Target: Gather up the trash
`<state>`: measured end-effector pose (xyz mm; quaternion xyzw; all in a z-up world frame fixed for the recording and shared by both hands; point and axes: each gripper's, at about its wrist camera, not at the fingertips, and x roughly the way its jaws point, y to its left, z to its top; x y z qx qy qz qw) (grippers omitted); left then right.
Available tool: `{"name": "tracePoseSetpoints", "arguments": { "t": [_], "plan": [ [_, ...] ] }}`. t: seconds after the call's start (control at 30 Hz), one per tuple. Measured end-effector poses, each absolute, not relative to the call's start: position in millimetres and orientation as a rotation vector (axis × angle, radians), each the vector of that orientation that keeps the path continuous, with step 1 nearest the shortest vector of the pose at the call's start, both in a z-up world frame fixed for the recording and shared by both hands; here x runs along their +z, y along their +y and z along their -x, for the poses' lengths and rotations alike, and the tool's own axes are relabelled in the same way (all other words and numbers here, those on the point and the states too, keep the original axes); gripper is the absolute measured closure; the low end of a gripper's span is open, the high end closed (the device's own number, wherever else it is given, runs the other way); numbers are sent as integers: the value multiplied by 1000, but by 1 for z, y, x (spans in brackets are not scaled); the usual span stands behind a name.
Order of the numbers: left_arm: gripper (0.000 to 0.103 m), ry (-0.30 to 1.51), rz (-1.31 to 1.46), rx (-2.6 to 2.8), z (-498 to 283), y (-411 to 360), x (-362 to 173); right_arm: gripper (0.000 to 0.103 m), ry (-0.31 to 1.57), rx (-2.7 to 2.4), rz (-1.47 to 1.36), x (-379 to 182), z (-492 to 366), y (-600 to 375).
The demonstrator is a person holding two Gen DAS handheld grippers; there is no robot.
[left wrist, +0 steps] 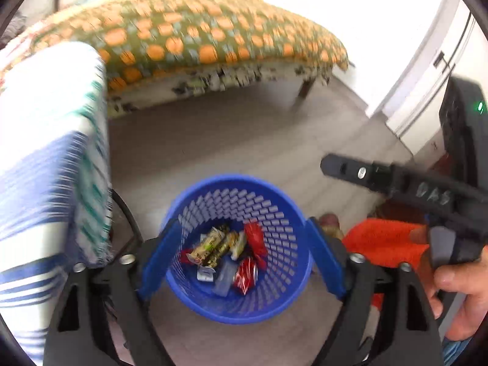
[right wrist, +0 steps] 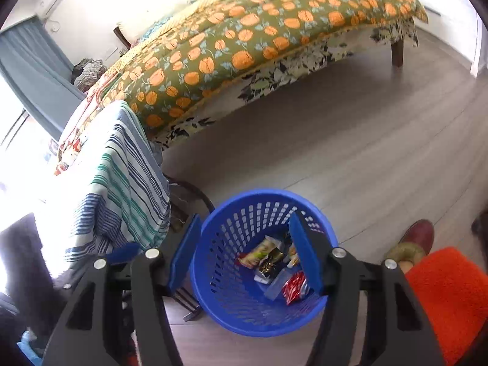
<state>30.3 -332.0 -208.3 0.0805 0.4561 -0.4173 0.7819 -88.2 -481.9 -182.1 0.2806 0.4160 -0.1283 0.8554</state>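
Grey wood-look flooring fills the middle of the left wrist view, with a bed under an orange-and-green patterned cover across the top and a blue-and-green striped cloth hanging down the left side, blurred. At lower centre stands a blue mesh basket on the floor, holding a heap of wrappers: pale snack packets, red ones and a bluish piece. The left gripper hangs above the basket, its blue fingers spread wide on either side of the basket's mouth with nothing between them. At the right edge a hand grips the handle of the right gripper, seen side-on; its jaw spacing cannot be told from here. An orange cloth lies just beneath it.

Over in the right wrist view, the same floor runs under the bed at the top, and the striped cloth hangs at the left. The basket sits at lower centre with the wrappers in its bottom. The right gripper is parted and empty, one blue finger outside the basket's left rim, the other over its inside. A dark red shoe and the orange cloth show at the lower right.
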Motion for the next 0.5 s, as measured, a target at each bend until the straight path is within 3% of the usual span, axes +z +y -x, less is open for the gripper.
{"name": "tracePoseSetpoints", "arguments": {
  "t": [0.1,0.33,0.4,0.47,0.5],
  "plan": [
    [14,935,-115,-909,-26,-313,-183,31,853,-280,-527,-167,89,-468],
    [5,853,-112,-842,-31,-240,-136,27,791,-256,-338,-127,72,-414],
    [5,862,-129,-782,-41,-210,-133,14,773,-224,-262,-115,59,-386],
    [5,860,-140,-703,-56,-179,-134,13,759,-182,-211,-107,47,-362],
    [5,856,-145,-657,-65,-163,-135,8,760,-150,-182,-105,37,-346]
  ]
}}
